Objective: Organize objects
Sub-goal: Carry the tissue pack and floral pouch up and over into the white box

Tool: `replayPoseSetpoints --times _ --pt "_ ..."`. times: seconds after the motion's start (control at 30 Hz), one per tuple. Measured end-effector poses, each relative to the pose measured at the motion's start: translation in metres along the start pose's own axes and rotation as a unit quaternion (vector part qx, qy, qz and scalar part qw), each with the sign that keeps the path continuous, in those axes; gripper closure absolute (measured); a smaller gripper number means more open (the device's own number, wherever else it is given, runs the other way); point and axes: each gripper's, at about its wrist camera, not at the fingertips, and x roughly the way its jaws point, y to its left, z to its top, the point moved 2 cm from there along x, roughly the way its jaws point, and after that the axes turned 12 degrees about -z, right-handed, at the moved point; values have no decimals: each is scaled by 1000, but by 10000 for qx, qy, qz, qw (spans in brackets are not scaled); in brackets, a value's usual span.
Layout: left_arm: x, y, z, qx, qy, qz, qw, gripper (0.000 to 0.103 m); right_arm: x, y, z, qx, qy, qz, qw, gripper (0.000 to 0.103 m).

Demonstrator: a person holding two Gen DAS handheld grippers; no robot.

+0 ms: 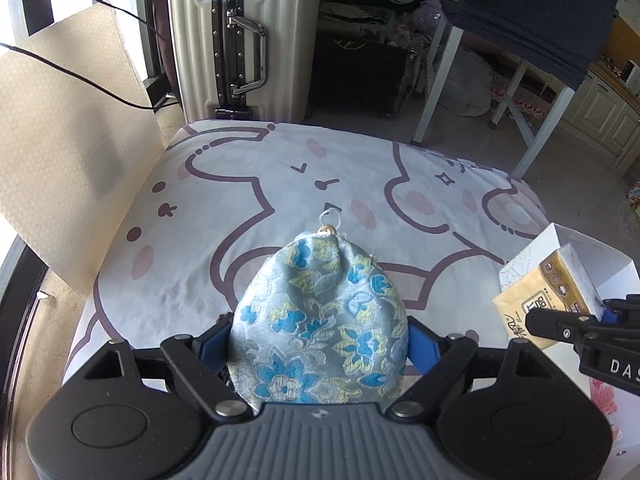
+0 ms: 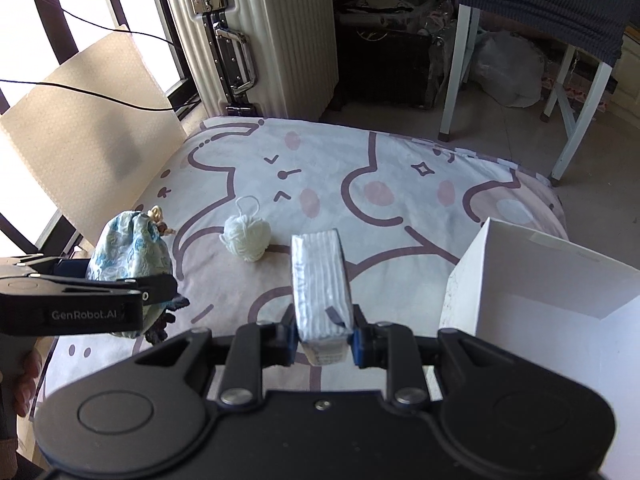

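My left gripper (image 1: 320,336) is shut on a blue floral drawstring pouch (image 1: 320,320) and holds it above the cartoon-print cushion (image 1: 248,200). The pouch (image 2: 130,246) and the left gripper (image 2: 160,286) also show at the left of the right wrist view. My right gripper (image 2: 324,338) is shut on a tissue pack (image 2: 320,280), white side up. The same pack (image 1: 548,296), yellow-wrapped, shows at the right of the left wrist view, with the right gripper (image 1: 568,320) on it. A small white yarn ball (image 2: 246,238) lies on the cushion (image 2: 400,216) between the grippers.
An open white box (image 2: 540,280) stands at the cushion's right edge, also seen in the left wrist view (image 1: 580,248). A cream suitcase (image 1: 240,36) stands behind the cushion. A beige panel (image 1: 68,148) leans at the left. White table legs (image 2: 456,72) stand at back right.
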Motion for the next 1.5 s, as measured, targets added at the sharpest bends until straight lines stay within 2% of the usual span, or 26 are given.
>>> replayPoseSetpoints --times 0.2,0.43,0.63,0.73,0.83,0.97,1.23,1.37,1.5 --pt "-16 -12 -26 444 193 -345 9982 17 -20 -4 -11 10 -127 110 9999 77" --pt "-7 -21 -81 1075 613 -585 9906 16 -32 -10 -25 -19 -132 187 9997 77" --pt "12 -30 -144 1602 1050 -851 9778 16 -36 -15 -34 -20 -110 220 9997 77" --pt "12 -38 -169 1646 1251 -1144 9717 16 -38 -18 -36 -17 -126 257 9996 77" --pt "15 -45 -193 1647 1402 -1275 9680 16 -40 -19 -37 -20 -141 297 9995 77" --pt "24 -50 -214 1826 1565 -1126 9641 13 -43 -20 -38 -16 -163 332 9993 77" --pt "30 -49 -226 1637 1646 -812 9693 6 -45 -26 -39 7 -171 359 9992 77" --pt "36 -50 -231 1621 1849 -615 9673 5 -43 -27 -40 -5 -134 342 9993 77" --pt "40 -49 -230 1556 1838 -474 9694 7 -43 -28 -41 -3 -133 343 9993 77"
